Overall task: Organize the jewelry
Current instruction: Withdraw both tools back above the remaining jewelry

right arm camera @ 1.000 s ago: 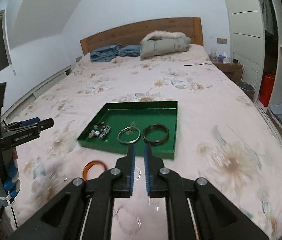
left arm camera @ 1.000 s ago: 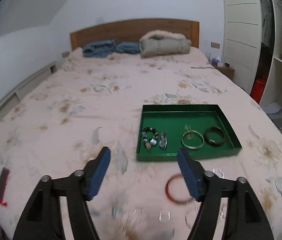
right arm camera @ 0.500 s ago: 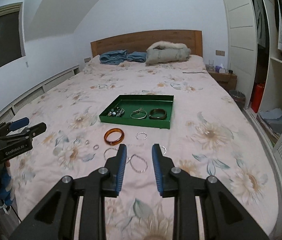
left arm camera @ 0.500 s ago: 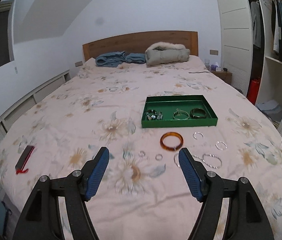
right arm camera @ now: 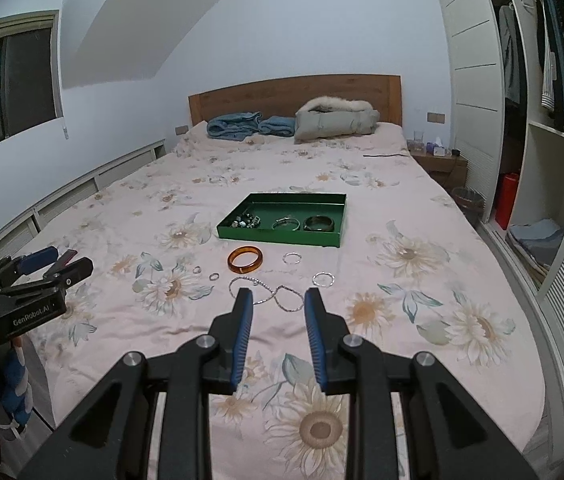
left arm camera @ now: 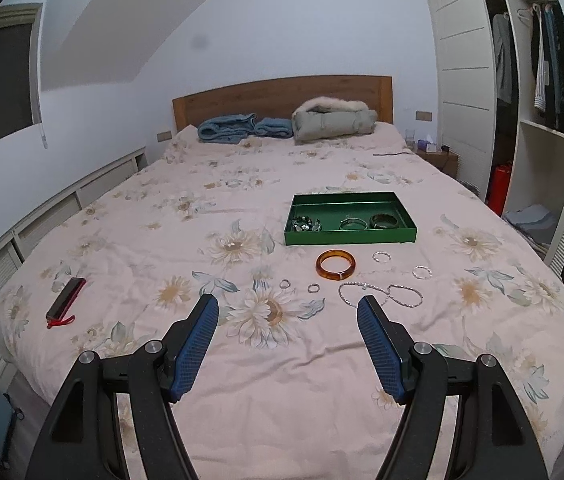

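White "GenRobot.AI" lettering marks the spread, empty left gripper point(right arm camera: 48, 266) beside the floral pink bedspread point(right arm camera: 382, 216), where amber bangle point(right arm camera: 245, 259) and green metal tray point(right arm camera: 324, 240) lie beyond the parted, empty right gripper point(right arm camera: 278, 298), before white wardrobes point(right arm camera: 478, 80).

A wide bed point(left arm camera: 322, 380) under a pale pink floral cover fills the room ahead of and beneath the jaws. Far ahead of them a wooden headboard point(left arm camera: 282, 96) stands against a white wall point(right arm camera: 282, 20) that slopes overhead. Folded blue blankets point(left arm camera: 238, 128) and a grey fur-trimmed coat point(left arm camera: 334, 120) lie at the head end. To the left of the jaws runs a low white panelled ledge point(left arm camera: 62, 208) with a dark window point(right arm camera: 10, 80) above it. To the right stands a white wardrobe point(left arm camera: 466, 80) with open shelves and hanging clothes point(right arm camera: 554, 48), a small wooden nightstand point(right arm camera: 438, 164) and a red canister point(right arm camera: 508, 200) beside it. The light is cool and dim
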`<state>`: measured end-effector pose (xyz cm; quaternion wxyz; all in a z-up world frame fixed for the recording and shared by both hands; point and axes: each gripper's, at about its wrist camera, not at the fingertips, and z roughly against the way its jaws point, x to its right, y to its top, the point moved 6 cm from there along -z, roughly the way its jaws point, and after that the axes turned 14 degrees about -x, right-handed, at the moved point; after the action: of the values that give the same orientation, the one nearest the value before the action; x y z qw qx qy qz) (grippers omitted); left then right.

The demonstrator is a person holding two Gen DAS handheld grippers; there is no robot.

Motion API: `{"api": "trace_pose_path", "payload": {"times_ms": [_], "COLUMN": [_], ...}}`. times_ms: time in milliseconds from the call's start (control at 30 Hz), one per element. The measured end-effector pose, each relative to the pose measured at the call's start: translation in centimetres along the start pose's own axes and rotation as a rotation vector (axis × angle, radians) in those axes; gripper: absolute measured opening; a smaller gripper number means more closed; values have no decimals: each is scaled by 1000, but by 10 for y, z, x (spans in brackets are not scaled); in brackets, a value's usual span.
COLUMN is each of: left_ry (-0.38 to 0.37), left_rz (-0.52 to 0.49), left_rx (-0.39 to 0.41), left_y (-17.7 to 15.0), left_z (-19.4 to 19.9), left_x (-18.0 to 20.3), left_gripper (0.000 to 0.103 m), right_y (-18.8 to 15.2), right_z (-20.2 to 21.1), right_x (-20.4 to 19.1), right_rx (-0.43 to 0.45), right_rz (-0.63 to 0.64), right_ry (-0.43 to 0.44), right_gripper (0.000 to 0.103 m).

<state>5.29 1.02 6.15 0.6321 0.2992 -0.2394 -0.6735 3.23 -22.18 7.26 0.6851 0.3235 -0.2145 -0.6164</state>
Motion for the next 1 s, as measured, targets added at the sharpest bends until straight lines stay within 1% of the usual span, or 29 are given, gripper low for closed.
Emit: {"api": "trace_pose_path", "payload": {"times_ms": [233,500,733,1000], "left_ry": [6,16,20,36], "left_rz": [-6,-12,-27,-43], "left_rx": [24,30,32,19], "left_y": [-11,-14,-13,-10], "left_z": [16,22,19,8], "left_x": [-1,1,5,13], "left_gripper": [71,72,74,76], "right_y": [-12,-15,-20,-16], "right_z": [15,17,16,3], "right_x": [-5,-4,0,11], "right_rx": [17,17,11,-7], "right_rz": [-3,-4,-6,-23], "right_ry": [6,6,0,5], "right_gripper": [27,28,29,29]}}
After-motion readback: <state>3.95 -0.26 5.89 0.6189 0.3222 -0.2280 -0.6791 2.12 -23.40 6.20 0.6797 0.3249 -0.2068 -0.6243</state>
